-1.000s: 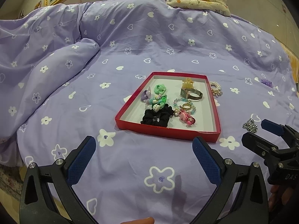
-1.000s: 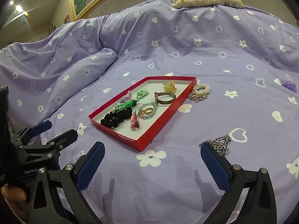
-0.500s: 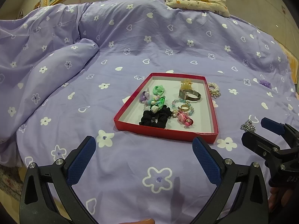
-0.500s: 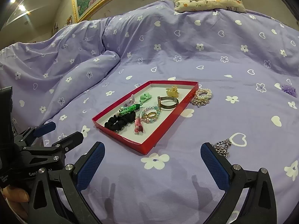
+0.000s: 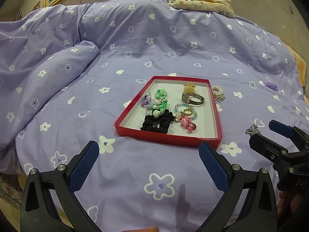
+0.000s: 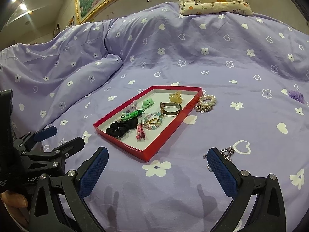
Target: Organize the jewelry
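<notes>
**Between picks, with three pieces left on the bedspread**

I hold both tongs low over the lilac flower-and-heart bedspread (image 5: 173, 44), just short of the shallow red cardboard tray (image 5: 133, 107). My left gripper (image 5: 148, 164) is spread wide and grasps nothing; my right gripper (image 6: 158, 168) is likewise released and empty.

Most of the jewelry already lies in the tray: a black fabric scrunchie (image 5: 157, 122), a gold-cased watch with a metal mesh band (image 5: 193, 98), a pastel bead bracelet (image 5: 185, 111) with a gold ring inside its loop, a pink hair clip (image 5: 187, 124), a yellow claw clip (image 5: 189, 88) and some green and purple hair ties.

Outside it I count three things: a silver link chain (image 6: 227, 151) just beyond my right tong's outer finger, a white pearl bracelet with a flower charm (image 6: 206, 102) touching or nearly touching the tray's far right wall, and a small purple fabric flower (image 6: 296, 95) well apart at the right.

So I judge the job mostly done and a fresh pick due. The chain is nearest; I would swing the right tongs over it, drop the open fingers astride the heap and pinch deep, since loose links slip and the soft cloth may bunch up with them.
</notes>
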### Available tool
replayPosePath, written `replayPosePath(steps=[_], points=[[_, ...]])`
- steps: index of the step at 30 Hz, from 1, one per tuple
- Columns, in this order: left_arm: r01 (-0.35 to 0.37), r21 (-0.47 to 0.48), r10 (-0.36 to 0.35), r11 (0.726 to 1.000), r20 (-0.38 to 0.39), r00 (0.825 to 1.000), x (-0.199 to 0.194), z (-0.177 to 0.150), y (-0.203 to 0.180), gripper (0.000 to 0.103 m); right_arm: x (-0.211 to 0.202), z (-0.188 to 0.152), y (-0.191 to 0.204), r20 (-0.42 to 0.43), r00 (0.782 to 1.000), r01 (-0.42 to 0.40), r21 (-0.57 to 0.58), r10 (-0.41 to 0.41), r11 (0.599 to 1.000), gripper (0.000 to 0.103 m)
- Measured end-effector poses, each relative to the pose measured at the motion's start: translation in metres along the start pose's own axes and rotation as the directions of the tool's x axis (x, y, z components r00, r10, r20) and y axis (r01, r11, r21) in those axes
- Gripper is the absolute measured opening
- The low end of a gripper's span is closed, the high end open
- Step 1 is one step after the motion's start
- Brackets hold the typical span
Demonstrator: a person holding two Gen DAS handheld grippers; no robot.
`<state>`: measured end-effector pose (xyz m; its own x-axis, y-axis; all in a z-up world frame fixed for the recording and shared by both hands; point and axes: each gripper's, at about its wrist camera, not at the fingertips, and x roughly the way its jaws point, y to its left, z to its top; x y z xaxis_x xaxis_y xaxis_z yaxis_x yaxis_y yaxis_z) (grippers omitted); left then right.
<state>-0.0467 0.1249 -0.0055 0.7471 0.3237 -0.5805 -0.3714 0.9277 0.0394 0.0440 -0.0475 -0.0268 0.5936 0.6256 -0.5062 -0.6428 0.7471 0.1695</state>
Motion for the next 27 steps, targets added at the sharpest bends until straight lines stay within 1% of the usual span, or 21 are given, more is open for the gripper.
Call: replayPosePath(steps=[27], points=[[0.000,-0.011,0.000,1.000,-0.002,1.000,-0.0007,0.0031,0.0049,0.103,0.0023,0.0006,0.0010,-0.008,1.000,0.007,0.005,-0.007,1.000,0.103]])
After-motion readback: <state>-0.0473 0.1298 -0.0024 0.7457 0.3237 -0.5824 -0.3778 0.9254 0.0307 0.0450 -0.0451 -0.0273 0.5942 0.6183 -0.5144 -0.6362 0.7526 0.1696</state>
